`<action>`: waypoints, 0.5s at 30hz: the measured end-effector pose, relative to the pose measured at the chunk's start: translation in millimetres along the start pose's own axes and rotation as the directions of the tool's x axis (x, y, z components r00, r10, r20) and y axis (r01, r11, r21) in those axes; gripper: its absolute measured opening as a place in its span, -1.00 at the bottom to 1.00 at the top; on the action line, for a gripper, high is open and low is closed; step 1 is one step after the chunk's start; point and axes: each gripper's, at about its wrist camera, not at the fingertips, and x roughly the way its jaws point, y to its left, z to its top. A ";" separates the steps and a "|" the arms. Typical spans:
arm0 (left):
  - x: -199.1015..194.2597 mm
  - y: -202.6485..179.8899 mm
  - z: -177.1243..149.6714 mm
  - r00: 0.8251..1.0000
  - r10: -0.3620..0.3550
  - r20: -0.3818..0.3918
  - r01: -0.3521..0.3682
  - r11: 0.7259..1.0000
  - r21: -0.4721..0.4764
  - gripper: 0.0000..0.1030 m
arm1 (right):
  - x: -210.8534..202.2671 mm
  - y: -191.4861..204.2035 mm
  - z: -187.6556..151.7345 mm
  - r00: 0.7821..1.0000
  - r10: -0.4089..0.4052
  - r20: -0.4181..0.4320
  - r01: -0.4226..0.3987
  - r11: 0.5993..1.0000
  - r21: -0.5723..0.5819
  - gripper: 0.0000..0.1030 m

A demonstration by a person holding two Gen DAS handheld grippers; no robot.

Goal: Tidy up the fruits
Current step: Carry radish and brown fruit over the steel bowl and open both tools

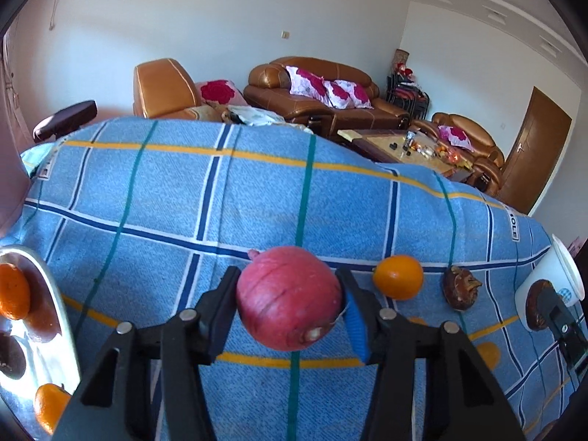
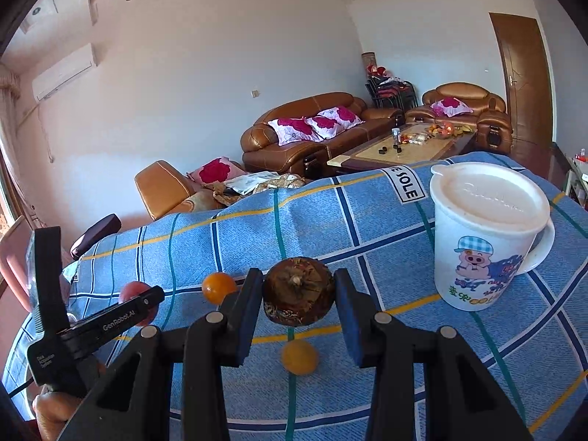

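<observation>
Gripping a red pomegranate (image 1: pixel 288 299), the left tongs (image 1: pixel 288 294) have both fingers pressed against its sides, and the fruit sits clear of the blue plaid cloth (image 1: pixel 220 202) that covers the counter. Just right of those tongs lies an orange (image 1: pixel 398 276), resting on the cloth, and further right a brown, rough-skinned fruit (image 1: pixel 461 288). At the far right edge a white mug (image 1: pixel 555 283) shows, with the right tongs and another dark fruit in front of it. To the left of the left tongs a shiny metal tray (image 1: pixel 55 294) holds at least two oranges and some dark round fruit; how many dark ones is hard to tell.

The right tongs (image 2: pixel 298 296) are closed on a brown fruit (image 2: pixel 298 294), its stem end facing the camera, both pads touching it. Below them, on the cloth, lies a small orange-yellow fruit (image 2: pixel 299 357). Left of these tongs another orange (image 2: pixel 218 286) rests on the cloth, and beyond it the left tool appears with the pomegranate partly hidden behind it. Right of the right tongs stands the lidded white mug (image 2: pixel 485 235) with a cartoon pig, upright and well apart from them.
</observation>
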 end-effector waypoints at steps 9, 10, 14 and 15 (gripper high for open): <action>-50.7 -12.9 -20.1 0.985 0.060 0.162 -0.083 0.986 0.142 0.05 | -15.4 19.5 -8.4 0.991 -0.056 0.119 0.069 0.992 -0.107 -0.19; -54.3 -11.8 -20.6 0.983 0.064 0.173 -0.090 0.984 0.151 0.05 | -13.9 21.0 -8.4 0.992 -0.063 0.114 0.076 0.991 -0.113 -0.19; -70.5 -5.0 -29.9 0.979 0.061 0.197 -0.094 0.982 0.166 0.06 | -20.4 24.7 -10.8 0.986 -0.091 0.143 0.109 0.986 -0.123 -0.19; -73.6 -3.8 -31.8 0.978 0.058 0.199 -0.092 0.981 0.170 0.06 | -21.2 26.0 -12.3 0.985 -0.096 0.143 0.114 0.985 -0.127 -0.19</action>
